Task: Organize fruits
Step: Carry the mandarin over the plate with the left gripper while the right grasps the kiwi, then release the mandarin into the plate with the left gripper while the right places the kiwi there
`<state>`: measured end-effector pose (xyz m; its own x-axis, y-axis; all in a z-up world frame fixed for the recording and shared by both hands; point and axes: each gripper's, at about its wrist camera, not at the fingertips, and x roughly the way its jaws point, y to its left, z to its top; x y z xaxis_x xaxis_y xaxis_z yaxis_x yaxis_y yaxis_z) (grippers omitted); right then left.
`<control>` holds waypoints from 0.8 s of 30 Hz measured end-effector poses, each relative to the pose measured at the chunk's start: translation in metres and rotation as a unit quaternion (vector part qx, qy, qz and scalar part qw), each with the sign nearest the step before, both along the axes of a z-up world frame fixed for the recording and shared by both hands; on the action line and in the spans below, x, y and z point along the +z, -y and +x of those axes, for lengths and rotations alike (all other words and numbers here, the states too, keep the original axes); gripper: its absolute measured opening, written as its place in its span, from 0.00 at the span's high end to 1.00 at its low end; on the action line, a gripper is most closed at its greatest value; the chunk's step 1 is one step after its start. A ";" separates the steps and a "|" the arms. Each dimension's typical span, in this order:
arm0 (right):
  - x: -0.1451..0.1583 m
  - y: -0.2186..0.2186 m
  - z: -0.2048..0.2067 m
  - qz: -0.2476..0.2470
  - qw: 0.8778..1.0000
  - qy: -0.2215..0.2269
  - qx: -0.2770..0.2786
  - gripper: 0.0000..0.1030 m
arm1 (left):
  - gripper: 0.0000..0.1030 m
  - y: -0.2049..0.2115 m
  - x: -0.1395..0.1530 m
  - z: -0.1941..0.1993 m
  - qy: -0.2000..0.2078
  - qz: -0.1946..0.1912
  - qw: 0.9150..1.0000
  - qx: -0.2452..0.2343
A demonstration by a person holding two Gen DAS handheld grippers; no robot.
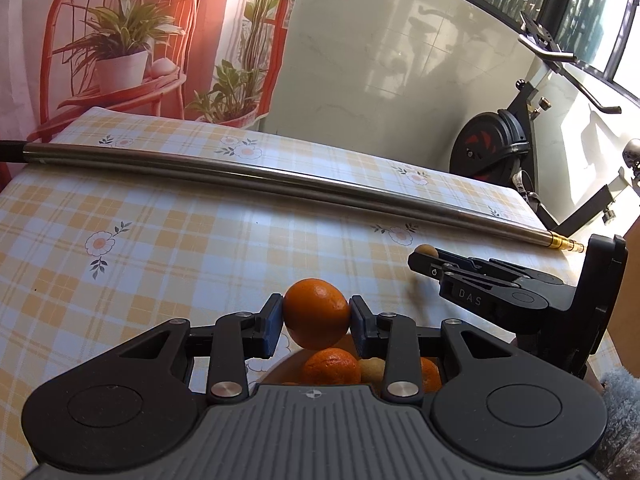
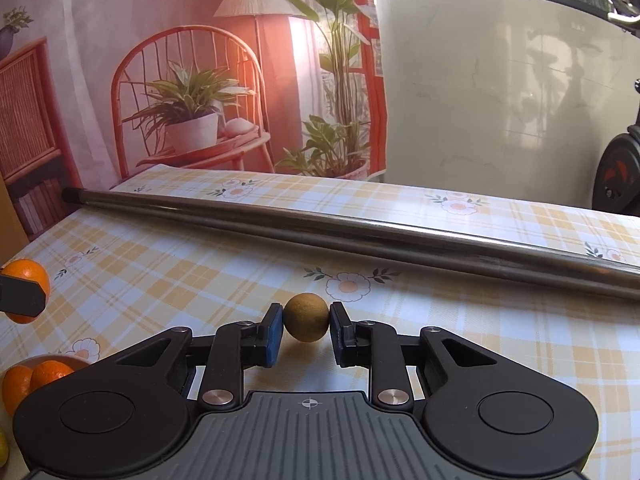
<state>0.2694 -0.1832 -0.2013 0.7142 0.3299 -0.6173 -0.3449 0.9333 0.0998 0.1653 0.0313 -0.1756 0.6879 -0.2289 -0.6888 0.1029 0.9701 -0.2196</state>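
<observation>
Left gripper closed on an orange, blue pads touching both sides, fruit held above a bowl of which only part of the rim shows. In the bowl, directly below: further oranges and a small brown fruit, touching one another. Right gripper closed on a small round brown fruit, held off the tablecloth, well right of the bowl. Same gripper visible from the left wrist view, fruit at its tips. Long metal pole lying across the checked, flowered tablecloth beyond both grippers. Printed backdrop and exercise bike behind the table.
</observation>
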 end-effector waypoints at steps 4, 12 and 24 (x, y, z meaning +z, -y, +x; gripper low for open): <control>0.002 0.016 -0.009 0.030 0.999 0.002 -0.033 0.78 | 0.64 0.000 -0.001 -0.003 -0.006 -0.014 1.000 -0.009; 0.003 0.031 -0.035 0.048 0.998 -0.006 -0.044 0.78 | 0.64 0.005 0.001 -0.011 -0.006 -0.024 0.999 -0.033; 0.032 0.036 -0.106 0.105 0.991 -0.013 -0.079 0.78 | 0.64 -0.002 -0.010 -0.044 -0.029 -0.018 0.998 -0.061</control>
